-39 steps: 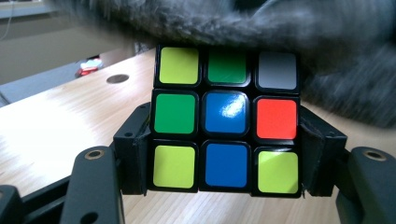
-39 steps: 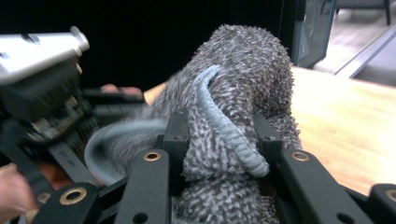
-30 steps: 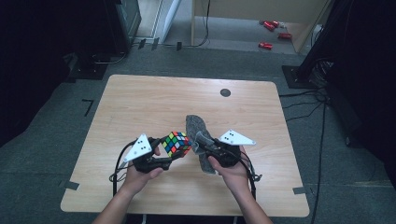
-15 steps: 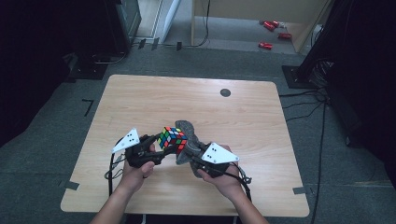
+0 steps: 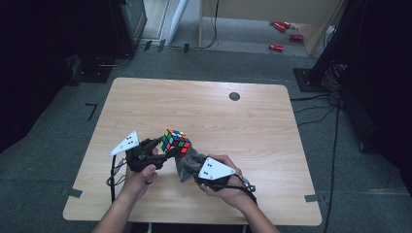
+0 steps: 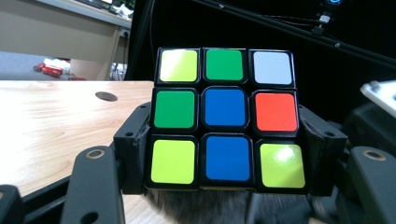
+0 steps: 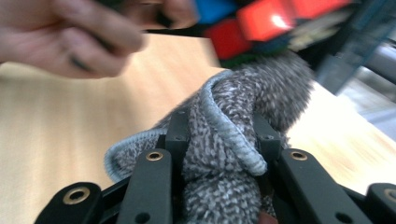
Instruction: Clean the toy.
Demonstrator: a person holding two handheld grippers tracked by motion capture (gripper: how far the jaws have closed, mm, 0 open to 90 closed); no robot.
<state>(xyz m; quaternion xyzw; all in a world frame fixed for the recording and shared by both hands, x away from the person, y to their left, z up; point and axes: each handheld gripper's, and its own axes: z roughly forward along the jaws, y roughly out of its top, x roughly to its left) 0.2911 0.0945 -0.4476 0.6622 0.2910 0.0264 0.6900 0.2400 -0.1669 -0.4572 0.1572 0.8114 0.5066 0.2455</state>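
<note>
A colour puzzle cube [image 5: 175, 141] hangs above the table's front half, clamped between the jaws of my left gripper [image 5: 163, 146]. In the left gripper view the cube [image 6: 226, 116] faces me with green, blue, yellow, white and orange tiles, and the black pads [image 6: 136, 144] press on both its sides. My right gripper [image 5: 190, 164] is shut on a bunched grey cloth [image 5: 189, 162]. The cloth [image 7: 233, 140] rises between that gripper's jaws and meets the underside of the cube [image 7: 261, 23].
The light wooden table [image 5: 243, 126] has a small round dark hole [image 5: 234, 96] near its far edge. Black cables [image 5: 114, 174] trail from both grippers toward the front edge. Red objects [image 5: 277, 47] lie on the floor beyond the table.
Both hands have shifted left and toward the front edge. The right gripper with the cloth has come in under the cube, and the cloth has lifted off the table.
</note>
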